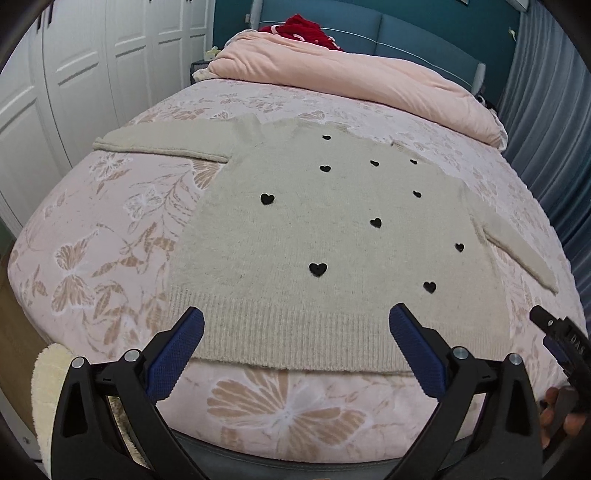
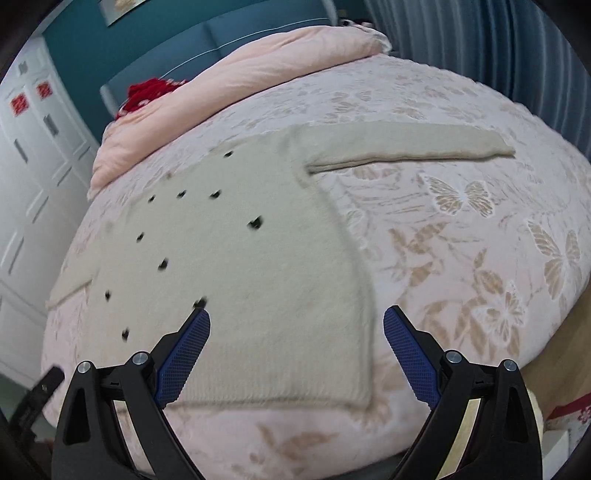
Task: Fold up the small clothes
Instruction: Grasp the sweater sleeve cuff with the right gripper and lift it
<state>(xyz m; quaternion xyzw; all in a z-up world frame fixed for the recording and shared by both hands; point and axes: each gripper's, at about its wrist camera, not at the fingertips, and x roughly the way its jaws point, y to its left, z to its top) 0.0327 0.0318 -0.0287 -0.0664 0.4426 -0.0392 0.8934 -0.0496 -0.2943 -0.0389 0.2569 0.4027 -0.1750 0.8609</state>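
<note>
A: Left wrist view, item one?
B: Sweater (image 1: 332,236), cream knit with small black hearts, laid flat on the bed (image 1: 110,229), front up. Its ribbed hem lies along the bed's near edge. One sleeve stretches out toward the bed's left edge, the other slants toward the right edge.

A: Left gripper (image 1: 295,332)?
B: Fingers spread wide, nothing between the blue pads. It hangs over the hem at the near edge; whether the tips touch the knit, I cannot tell.

A: Other entries there?
B: Pink quilt (image 1: 351,74) bunched at the bed's far edge, a red cloth (image 1: 306,29) behind it. White wardrobe (image 1: 74,74) on the left. The other tool and part of a hand (image 1: 557,413) show at the lower right.

A: Right wrist view?
B: The same sweater (image 2: 258,266), somewhat blurred. Its side seam and lower corner lie near the bed's (image 2: 461,258) near edge, with one sleeve reaching toward the right edge.

A: Right gripper (image 2: 297,325)?
B: Fingers wide apart, empty, held above the sweater's lower corner. One pad is over the knit, the other over the floral cover.
</note>
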